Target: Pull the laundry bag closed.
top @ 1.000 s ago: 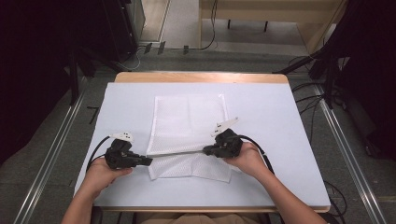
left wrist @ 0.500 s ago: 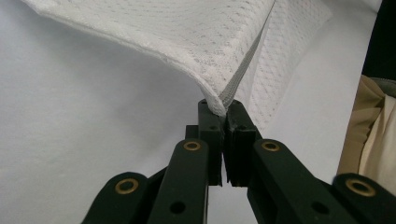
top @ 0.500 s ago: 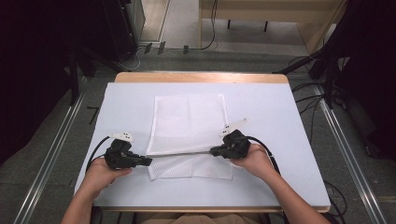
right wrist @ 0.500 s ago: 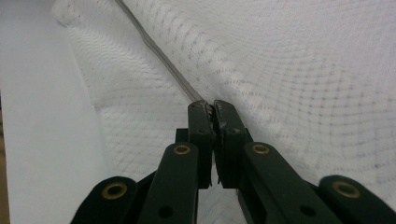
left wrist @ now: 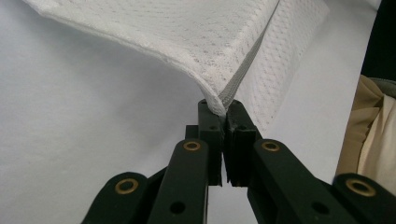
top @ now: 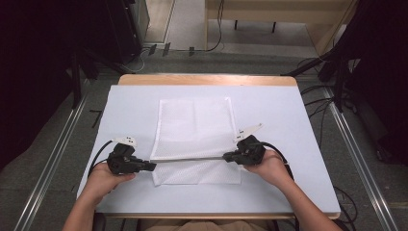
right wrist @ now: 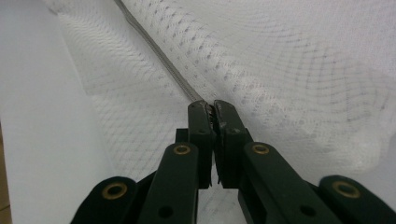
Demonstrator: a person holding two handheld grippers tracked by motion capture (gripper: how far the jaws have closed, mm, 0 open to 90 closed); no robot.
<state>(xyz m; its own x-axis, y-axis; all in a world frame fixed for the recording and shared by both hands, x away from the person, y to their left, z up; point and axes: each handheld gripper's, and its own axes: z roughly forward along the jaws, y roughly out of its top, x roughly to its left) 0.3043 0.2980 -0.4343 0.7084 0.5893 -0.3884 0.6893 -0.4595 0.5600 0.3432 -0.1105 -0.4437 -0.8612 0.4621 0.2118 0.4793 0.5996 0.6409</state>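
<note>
Where the two black jaws of the left gripper (left wrist: 223,109) meet, they are pressed together on one corner of a white mesh bag (top: 192,130), pinching the fabric right at the end of its grey zipper edge (left wrist: 243,74). Seen from the right gripper view, the right gripper (right wrist: 211,109) does the same at the other end: its jaws are clamped tight on the mesh, with the grey zipper edge running away from between them.

From the high view, the left gripper (top: 149,166) sits at the bag's left side and the right gripper (top: 227,157) at its right side, with the zipper edge stretched in a straight line between them. That edge is lifted a little, and the mesh beyond it lies flat toward the far side of the table, while a shorter strip of mesh (top: 197,173) lies below the line, nearer the person.

The bag rests near the middle of a pale blue-white table top (top: 288,120). Each gripper is held in a hand, and the person's forearms come in from the bottom edge. A black cable (top: 96,159) curves from the left gripper.
</note>
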